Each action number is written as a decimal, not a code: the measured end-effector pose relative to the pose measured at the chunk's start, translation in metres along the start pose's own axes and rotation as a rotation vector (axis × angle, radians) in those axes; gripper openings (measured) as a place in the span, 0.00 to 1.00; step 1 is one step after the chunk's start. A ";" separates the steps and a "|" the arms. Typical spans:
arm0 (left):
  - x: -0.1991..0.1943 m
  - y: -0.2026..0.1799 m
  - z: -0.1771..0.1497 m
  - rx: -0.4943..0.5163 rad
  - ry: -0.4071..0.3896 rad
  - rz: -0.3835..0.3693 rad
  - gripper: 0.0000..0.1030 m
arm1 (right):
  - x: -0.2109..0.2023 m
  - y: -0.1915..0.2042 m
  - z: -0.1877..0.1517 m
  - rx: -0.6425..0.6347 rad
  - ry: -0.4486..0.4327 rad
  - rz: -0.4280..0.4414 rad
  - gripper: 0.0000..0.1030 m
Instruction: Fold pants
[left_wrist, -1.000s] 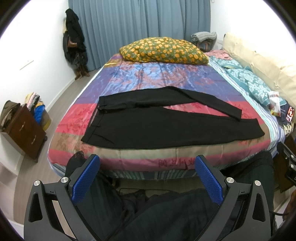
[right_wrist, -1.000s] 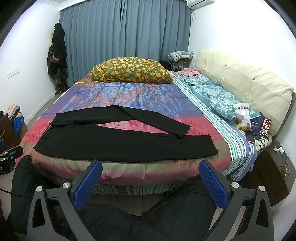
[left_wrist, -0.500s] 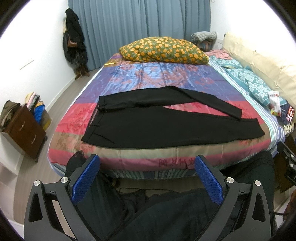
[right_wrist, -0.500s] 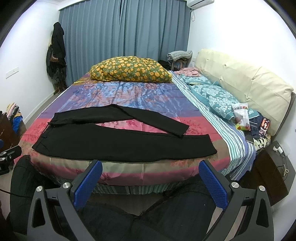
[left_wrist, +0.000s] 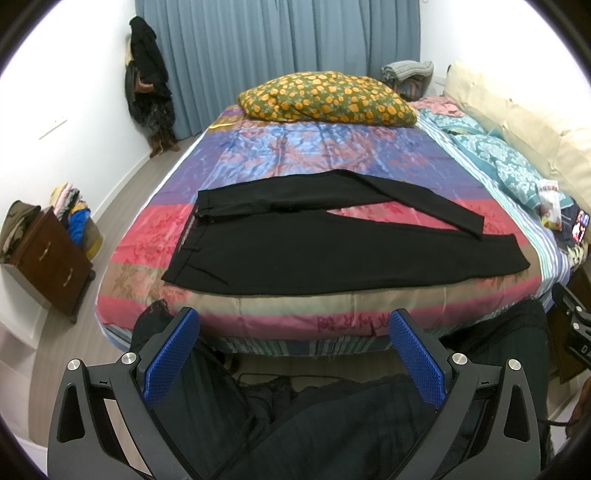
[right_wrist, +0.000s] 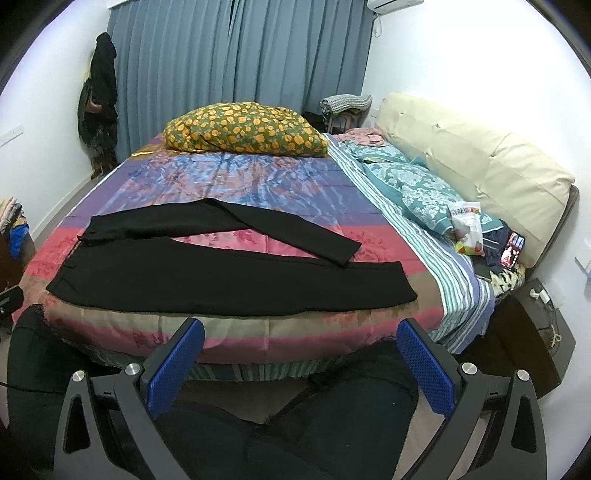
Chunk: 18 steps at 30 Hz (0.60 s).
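Two grippers held low before the bed, left gripper (left_wrist: 291, 350) and right gripper (right_wrist: 301, 360), jaws spread wide, gripping nothing. Beyond them, black pants (left_wrist: 332, 251) laid flat across the near part of the bed (left_wrist: 295, 306), waistband at left, legs running right and splayed apart, far leg angled over. Nothing folded yet; whole job left, probably starting with one leg brought over the other. Farther back, a flowered pillow (left_wrist: 328, 98).

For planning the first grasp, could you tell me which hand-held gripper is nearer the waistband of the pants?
Left. The left hand-held gripper faces the waistband end; the right hand-held gripper sits towards the leg cuffs.
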<state>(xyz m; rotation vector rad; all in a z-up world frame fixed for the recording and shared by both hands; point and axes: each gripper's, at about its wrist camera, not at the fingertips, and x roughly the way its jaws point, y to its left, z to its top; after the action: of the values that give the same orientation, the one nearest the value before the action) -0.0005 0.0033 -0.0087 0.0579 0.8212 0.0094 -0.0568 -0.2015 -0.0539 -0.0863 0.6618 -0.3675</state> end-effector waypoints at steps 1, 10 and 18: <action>0.000 0.000 0.000 0.000 0.000 0.000 0.99 | 0.001 0.001 0.000 -0.004 0.002 -0.008 1.00; 0.000 0.000 0.001 0.000 0.001 0.002 0.99 | -0.001 0.003 0.001 -0.043 -0.008 -0.059 1.00; 0.001 0.000 0.001 0.002 0.001 0.005 0.99 | -0.002 0.001 0.001 -0.043 -0.021 -0.083 1.00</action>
<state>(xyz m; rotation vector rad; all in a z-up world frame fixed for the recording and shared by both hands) 0.0005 0.0033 -0.0087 0.0613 0.8223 0.0132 -0.0570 -0.1996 -0.0519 -0.1594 0.6464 -0.4319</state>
